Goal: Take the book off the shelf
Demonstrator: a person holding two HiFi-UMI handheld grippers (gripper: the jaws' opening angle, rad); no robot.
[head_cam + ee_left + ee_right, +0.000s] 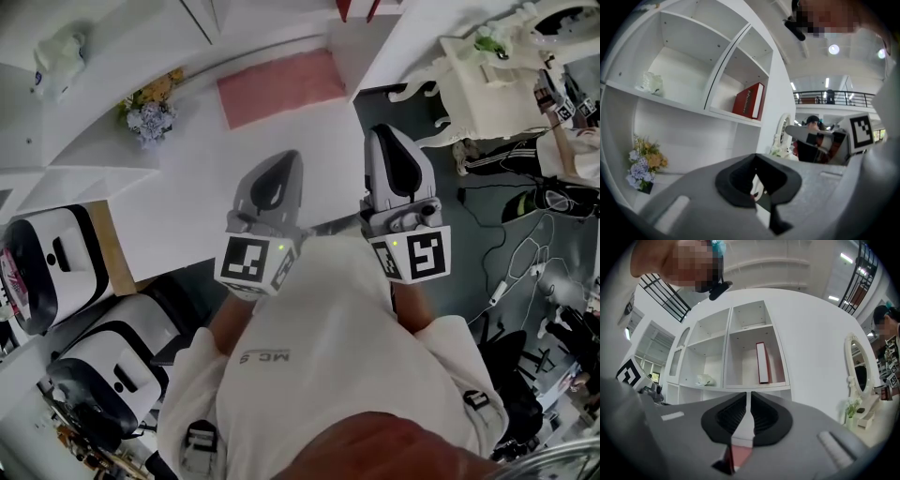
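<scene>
A red book (750,100) stands upright in the upper right compartment of the white shelf unit (717,110); in the right gripper view the book (762,363) shows spine-on, straight ahead and well beyond the jaws. Both grippers are held close to the person's chest, side by side, pointing at the shelf. My left gripper (281,164) (756,176) has its pads meeting, nothing between them. My right gripper (394,141) (750,401) has its pads a thin slit apart and holds nothing. The book is hidden in the head view.
A pink mat (281,86) lies on the white ledge ahead. A flower bunch (150,112) (644,164) sits at the lower left of the shelf, with a white ornament (650,83) one shelf up. A white vanity with oval mirror (857,371) stands to the right. White machines (56,262) stand at the left.
</scene>
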